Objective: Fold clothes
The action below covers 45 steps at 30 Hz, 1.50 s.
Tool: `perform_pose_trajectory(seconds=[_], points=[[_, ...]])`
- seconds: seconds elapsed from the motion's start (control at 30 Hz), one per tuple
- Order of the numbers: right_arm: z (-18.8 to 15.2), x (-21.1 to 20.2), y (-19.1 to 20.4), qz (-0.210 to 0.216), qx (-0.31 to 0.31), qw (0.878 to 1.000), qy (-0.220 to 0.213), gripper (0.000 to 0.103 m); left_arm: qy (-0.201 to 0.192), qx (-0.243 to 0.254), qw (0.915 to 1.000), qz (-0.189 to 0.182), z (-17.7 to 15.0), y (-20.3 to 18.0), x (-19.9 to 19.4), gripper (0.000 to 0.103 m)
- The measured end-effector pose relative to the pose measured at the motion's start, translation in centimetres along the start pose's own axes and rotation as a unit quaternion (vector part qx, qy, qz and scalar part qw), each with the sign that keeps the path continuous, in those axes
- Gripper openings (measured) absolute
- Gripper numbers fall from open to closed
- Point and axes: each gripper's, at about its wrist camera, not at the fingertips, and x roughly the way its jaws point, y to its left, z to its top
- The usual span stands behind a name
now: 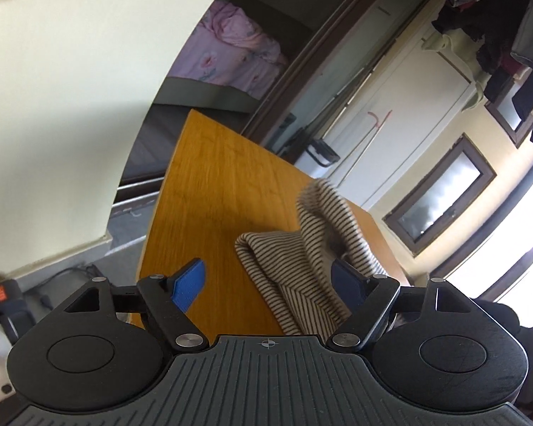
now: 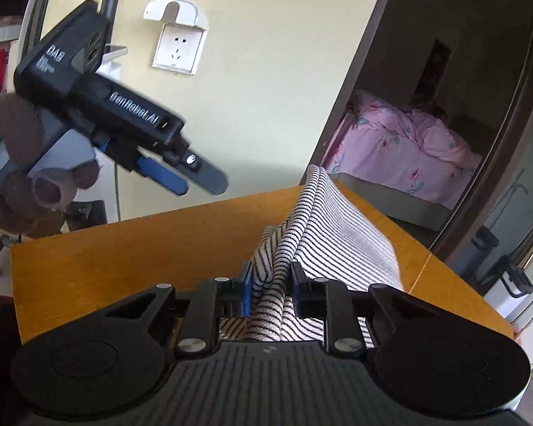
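- The left gripper [image 2: 192, 177] is seen at 10 o'clock in the right wrist view, held in the air above the table [image 2: 124, 248]. Its jaws are spread wide and nothing is gripped between them.
- In the left wrist view, the striped garment [image 1: 284, 266] is located at 4 o'clock, bunched on the table near the right-hand finger [image 1: 348, 284]. Contact with that finger cannot be confirmed.
- The right gripper [image 2: 270, 277] is found at 6 o'clock of its own view. Its jaws are pinched on a gathered fold of the garment, which is raised into a ridge.
- The step in hand is judged to be lifting and repositioning before a fold.
- For the next move, a free edge is probably to be taken by the left gripper, so that the cloth can be spread flat.
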Motion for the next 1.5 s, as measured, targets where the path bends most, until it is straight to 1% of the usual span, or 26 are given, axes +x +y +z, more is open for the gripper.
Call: perform_pose_trajectory(seconds=[0.07,0.17,0.23,0.27,0.33,0.4,0.43,0.47,0.5,0.53,0.6,0.63,0.7,0.73,0.87,0.97,1.0,1.07,1.1,1.17,1.2,1.27,1.33,1.4,1.47,1.5], points=[[-0.7,0.9,2.2,-0.009,-0.029,1.000,-0.004,0.023,-0.005,0.015,0.9997,-0.020,0.7,-1.2,0.2,0.082],[-0.4,1.1,3.1,-0.007,-0.038,0.999,-0.007,0.023,-0.012,0.036,0.9976,-0.058,1.8,-3.0,0.7,0.082],[-0.2,1.2,3.0,-0.006,-0.039,0.999,-0.006,0.023,-0.007,0.050,0.9947,-0.090,2.3,-4.1,2.3,0.083],[-0.1,1.1,2.9,-0.004,-0.039,0.999,-0.007,0.023,0.007,0.049,0.9949,-0.088,2.3,-4.1,3.7,0.083],[0.0,0.6,2.5,0.004,-0.034,0.999,-0.012,0.029,0.038,0.045,0.9952,-0.079,2.1,-3.8,6.7,0.081],[0.3,-1.1,1.2,0.014,-0.017,0.999,-0.029,0.041,0.064,0.040,0.9951,-0.063,1.9,-3.3,9.3,0.075],[0.5,-2.0,0.4,0.017,-0.008,0.999,-0.040,0.045,0.067,0.040,0.9953,-0.058,1.8,-2.9,10.0,0.074],[0.7,-3.0,-0.4,0.019,0.001,0.998,-0.051,0.056,0.068,0.040,0.9954,-0.053,1.7,-2.5,10.5,0.074],[0.7,-3.8,-1.2,0.009,0.010,0.998,-0.061,0.062,0.067,0.039,0.9956,-0.053,1.7,-2.2,10.6,0.074],[0.6,-4.6,-2.1,-0.004,0.019,0.997,-0.069,0.063,0.067,0.036,0.9956,-0.054,1.8,-2.0,10.6,0.074],[0.1,-5.0,-3.8,-0.026,0.045,0.996,-0.067,0.063,0.067,0.036,0.9957,-0.053,1.8,-1.9,10.6,0.074],[-0.3,-4.5,-4.8,-0.033,0.064,0.996,-0.057,0.063,0.068,0.039,0.9956,-0.051,1.7,-1.8,10.6,0.074],[-1.7,-3.0,-5.4,-0.029,0.096,0.995,-0.019,0.062,0.068,0.044,0.9955,-0.049,1.6,-1.9,10.6,0.074],[-2.8,-2.2,-5.2,-0.026,0.099,0.995,0.001,0.061,0.068,0.046,0.9955,-0.048,1.5,-1.9,10.6,0.075],[-3.7,-1.2,-3.1,-0.050,0.047,0.998,0.007,0.062,0.070,0.052,0.9952,-0.044,1.3,-1.9,10.5,0.075],[-2.1,-2.6,-6.8,-0.002,0.111,0.994,-0.009,0.063,0.071,0.056,0.9950,-0.042,1.2,-2.0,10.5,0.075],[-1.5,-2.9,-8.7,0.006,0.145,0.989,-0.017,0.066,0.071,0.057,0.9950,-0.042,1.2,-2.0,10.5,0.075],[-0.5,-3.2,-12.6,0.018,0.215,0.976,-0.027,0.069,0.070,0.059,0.9949,-0.041,1.1,-2.1,10.4,0.075],[-0.2,-3.0,-14.6,0.026,0.247,0.968,-0.026,0.075,0.069,0.061,0.9949,-0.041,1.1,-2.1,10.4,0.075],[-0.3,-0.8,-17.4,0.041,0.284,0.958,-0.003,0.081,0.069,0.065,0.9947,-0.041,1.0,-2.2,10.3,0.076],[-0.3,0.4,-18.7,0.048,0.301,0.952,0.010,0.081,0.068,0.067,0.9946,-0.041,0.9,-2.2,10.3,0.076],[-1.3,3.3,-20.0,0.075,0.349,0.933,0.043,0.081,0.068,0.071,0.9943,-0.041,0.8,-2.3,10.1,0.076],[-2.5,6.0,-20.3,0.099,0.387,0.914,0.065,0.081,0.068,0.076,0.9939,-0.042,0.7,-2.3,10.0,0.076],[-3.3,7.9,-20.5,0.122,0.422,0.896,0.072,0.081,0.070,0.080,0.9935,-0.041,0.7,-2.2,9.9,0.076],[-4.0,8.9,-20.4,0.149,0.460,0.872,0.073,0.081,0.073,0.084,0.9931,-0.039,0.8,-2.1,9.8,0.076],[-4.0,9.0,-20.2,0.153,0.463,0.870,0.070,0.077,0.074,0.085,0.9928,-0.038,0.8,-2.0,9.8,0.076]])
